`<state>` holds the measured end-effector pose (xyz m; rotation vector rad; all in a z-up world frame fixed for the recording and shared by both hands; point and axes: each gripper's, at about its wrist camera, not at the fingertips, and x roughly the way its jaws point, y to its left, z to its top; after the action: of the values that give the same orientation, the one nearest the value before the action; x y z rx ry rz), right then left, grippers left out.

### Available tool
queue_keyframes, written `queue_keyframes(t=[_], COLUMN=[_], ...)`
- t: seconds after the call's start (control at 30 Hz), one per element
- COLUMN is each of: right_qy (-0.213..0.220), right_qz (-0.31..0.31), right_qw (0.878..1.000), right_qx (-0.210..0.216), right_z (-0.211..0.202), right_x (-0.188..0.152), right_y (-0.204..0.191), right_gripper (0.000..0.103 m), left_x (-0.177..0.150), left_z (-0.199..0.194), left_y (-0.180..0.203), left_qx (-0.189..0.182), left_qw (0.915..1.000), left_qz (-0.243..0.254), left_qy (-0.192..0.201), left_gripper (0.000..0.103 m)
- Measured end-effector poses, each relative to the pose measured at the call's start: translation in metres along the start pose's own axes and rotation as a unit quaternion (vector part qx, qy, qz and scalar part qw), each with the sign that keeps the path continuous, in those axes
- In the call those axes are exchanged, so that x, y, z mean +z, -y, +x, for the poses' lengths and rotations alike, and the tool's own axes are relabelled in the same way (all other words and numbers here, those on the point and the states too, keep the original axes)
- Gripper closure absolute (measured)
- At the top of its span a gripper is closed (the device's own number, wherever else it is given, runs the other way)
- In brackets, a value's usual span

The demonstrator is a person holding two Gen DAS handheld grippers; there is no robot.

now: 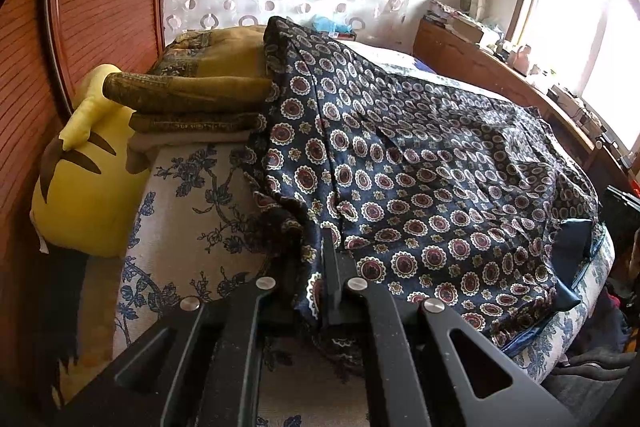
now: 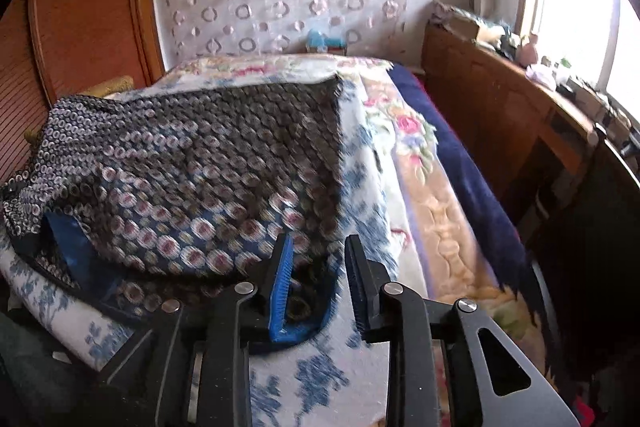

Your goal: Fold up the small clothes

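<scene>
A dark navy garment [image 1: 420,187] with red-and-white medallions lies spread over the bed, its far end draped up over a pile of bedding. My left gripper [image 1: 326,247] is shut on its near edge; one black finger shows and the cloth hides the other. In the right wrist view the same garment [image 2: 192,163] is blurred and lies to the left. The right gripper [image 2: 318,251] stands open above the garment's near corner. A blue-trimmed hem [image 2: 304,331] lies loose under the gap, and neither pad presses on it.
The blue floral bedsheet [image 1: 192,195] covers the mattress. A yellow plush pillow [image 1: 84,187] and folded olive blankets [image 1: 192,95] sit at the left by a wooden wardrobe. A cluttered wooden desk [image 2: 500,115] runs along the right under a bright window. A pink floral blanket [image 2: 420,155] lies beyond.
</scene>
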<state>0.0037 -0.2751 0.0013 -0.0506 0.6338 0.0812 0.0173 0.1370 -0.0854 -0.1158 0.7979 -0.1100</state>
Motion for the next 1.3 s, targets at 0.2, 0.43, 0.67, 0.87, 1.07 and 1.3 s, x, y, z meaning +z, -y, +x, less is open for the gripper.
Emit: queue_keyframes(t=[0.2, 0.43, 0.67, 0.87, 1.07, 1.3], right_qy=[0.002, -0.021, -0.038, -0.036, -0.027, -0.026], right_qz=[-0.008, -0.008, -0.005, 0.002, 0.002, 0.001], right_qw=[1.0, 1.0, 0.999, 0.999, 1.0, 1.0], right_qx=[0.001, 0.004, 0.004, 0.011, 0.009, 0.008], right_z=[0.018, 0.039, 0.05, 0.05, 0.051, 0.051], right_x=[0.014, 0.014, 0.009, 0.007, 0.002, -0.001], right_y=[-0.015, -0.008, 0.004, 0.006, 0.006, 0.006], right_gripper=[0.063, 0.063, 0.057, 0.055, 0.054, 0.053], left_x=[0.001, 0.0, -0.001, -0.002, 0.005, 0.055], left_z=[-0.001, 0.001, 0.008, 0.007, -0.012, -0.056], left_y=[0.001, 0.001, -0.002, -0.002, 0.01, 0.043], left_qx=[0.0, 0.0, -0.006, -0.01, -0.049, -0.095], left_qw=[1.0, 1.0, 0.9999, 0.9998, 0.9986, 0.9892], left_qz=[0.002, 0.001, -0.003, -0.004, 0.001, 0.015], left_qy=[0.0, -0.002, -0.014, -0.015, 0.021, 0.11], left_gripper=[0.098, 0.097, 0.093, 0.093, 0.099, 0.099])
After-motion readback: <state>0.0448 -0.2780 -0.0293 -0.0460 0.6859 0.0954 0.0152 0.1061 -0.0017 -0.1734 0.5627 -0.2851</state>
